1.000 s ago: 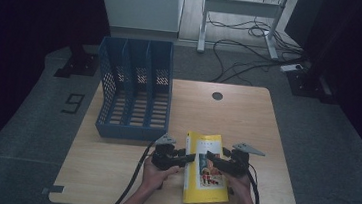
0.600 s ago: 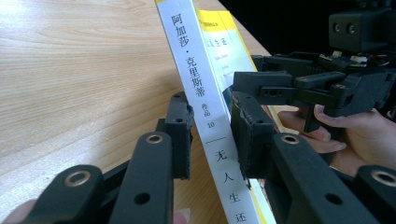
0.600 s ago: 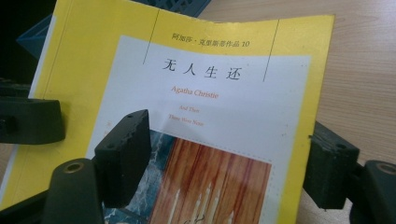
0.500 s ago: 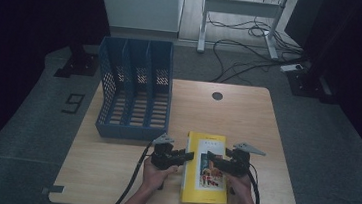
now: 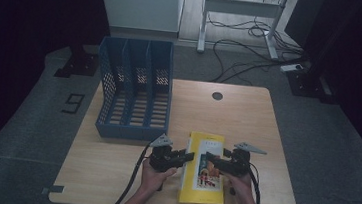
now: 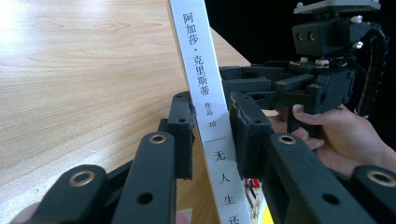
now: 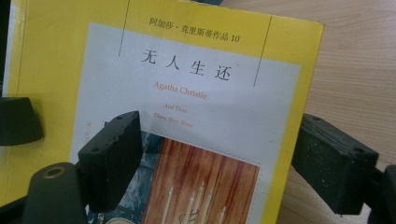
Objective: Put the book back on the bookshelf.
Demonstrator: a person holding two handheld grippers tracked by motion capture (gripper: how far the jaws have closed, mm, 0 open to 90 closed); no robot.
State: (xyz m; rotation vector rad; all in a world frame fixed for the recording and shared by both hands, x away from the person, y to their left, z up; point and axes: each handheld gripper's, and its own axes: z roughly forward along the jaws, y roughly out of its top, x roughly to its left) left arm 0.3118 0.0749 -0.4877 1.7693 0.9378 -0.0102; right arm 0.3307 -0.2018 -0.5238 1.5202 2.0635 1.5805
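1. I have the left gripper [image 5: 190, 156] pinching the spine edge of the yellow book [image 5: 204, 170]. Its jaws have just been closing, and in the left gripper view the pads sit on either side of the white spine [image 6: 208, 100], pressed against it.
2. My right gripper [image 5: 212, 161] is spread wide. Its jaws have just been opening and then eased in a little, and they hang over the cover without gripping it.
3. The book lies at the near edge of the wooden table [image 5: 247, 118], between my two hands, with its spine side tipped up in the left grip. The blue file rack [image 5: 135, 90] stands well apart at the back left.
4. Risk, as I judge it: a one-sided pinch on a thin spine may let the book swing or slide out when I lift, and the pages could fan open.
5. Another risk: if the right jaws close on the cover alone, they may peel it up and crease it.
6. Count: one book, one rack with three slots, two grippers, one table.
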